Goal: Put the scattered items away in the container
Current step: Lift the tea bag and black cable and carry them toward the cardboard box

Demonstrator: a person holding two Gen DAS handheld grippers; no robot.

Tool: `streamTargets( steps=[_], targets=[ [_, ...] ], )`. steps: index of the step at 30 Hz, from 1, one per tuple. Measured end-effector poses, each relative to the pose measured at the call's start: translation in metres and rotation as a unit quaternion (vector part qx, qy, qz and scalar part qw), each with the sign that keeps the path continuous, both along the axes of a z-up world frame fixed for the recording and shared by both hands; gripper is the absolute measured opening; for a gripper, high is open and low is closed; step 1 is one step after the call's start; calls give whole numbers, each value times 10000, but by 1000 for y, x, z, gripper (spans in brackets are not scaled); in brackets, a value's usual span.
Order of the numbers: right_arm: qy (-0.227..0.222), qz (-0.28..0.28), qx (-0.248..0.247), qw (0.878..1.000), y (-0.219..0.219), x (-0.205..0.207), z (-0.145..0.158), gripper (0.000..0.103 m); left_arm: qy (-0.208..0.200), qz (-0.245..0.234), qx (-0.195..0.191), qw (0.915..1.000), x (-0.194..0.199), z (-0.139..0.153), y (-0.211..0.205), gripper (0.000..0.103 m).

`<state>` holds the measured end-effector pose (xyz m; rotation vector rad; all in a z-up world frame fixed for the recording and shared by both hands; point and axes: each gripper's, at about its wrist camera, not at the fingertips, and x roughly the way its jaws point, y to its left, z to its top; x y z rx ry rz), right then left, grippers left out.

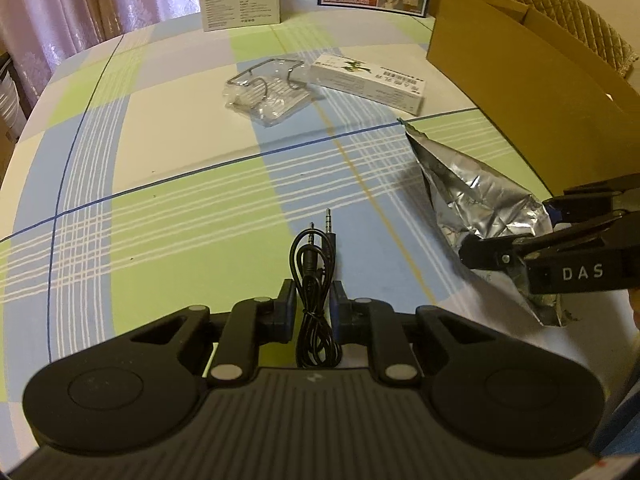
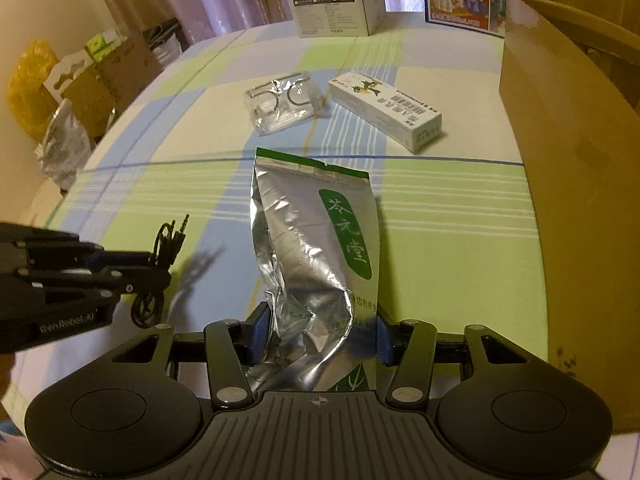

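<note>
My left gripper (image 1: 314, 304) is shut on a coiled black audio cable (image 1: 316, 256), whose two plugs stick out ahead of the pads, lifted off the table. My right gripper (image 2: 318, 336) is shut on a crumpled silver foil pouch (image 2: 316, 240) with a green label, held up over the checked tablecloth. In the left wrist view the foil pouch (image 1: 476, 196) hangs at the right from the right gripper (image 1: 516, 236). The right wrist view shows the left gripper (image 2: 154, 264) with the cable (image 2: 168, 240) at the left. The brown cardboard box (image 2: 576, 160) stands at the right.
A white medicine carton (image 1: 368, 82) and a clear plastic packet with a wire rack (image 1: 268, 90) lie further back on the tablecloth (image 1: 160, 168). Two printed boxes (image 2: 336, 4) stand at the far edge. Bags and cartons (image 2: 80, 92) sit beyond the table's left side.
</note>
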<state>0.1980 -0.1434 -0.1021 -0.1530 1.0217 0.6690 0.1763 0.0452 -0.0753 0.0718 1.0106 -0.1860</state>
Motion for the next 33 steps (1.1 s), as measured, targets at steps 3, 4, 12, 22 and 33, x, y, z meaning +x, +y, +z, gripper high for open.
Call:
streamTargets(
  steps=[3, 4, 12, 22, 33],
  targets=[
    [-108, 46, -101, 9999, 0, -4, -2, 48, 61, -52, 88, 9999, 4, -5, -4, 13],
    [-147, 51, -121, 9998, 1, -4, -2, 48, 87, -81, 125, 9999, 5, -7, -5, 14],
    [-324, 84, -184, 9993, 2, -2, -6, 51, -33, -149, 187, 9997, 20, -12, -7, 36],
    [-590, 317, -381, 9970, 11, -2, -11, 67, 1, -268, 125, 9996, 14, -17, -12, 19],
    [-585, 289, -407, 9970, 14, 1, -15, 57, -73, -88, -86, 9999, -1, -10, -16, 18]
  ],
)
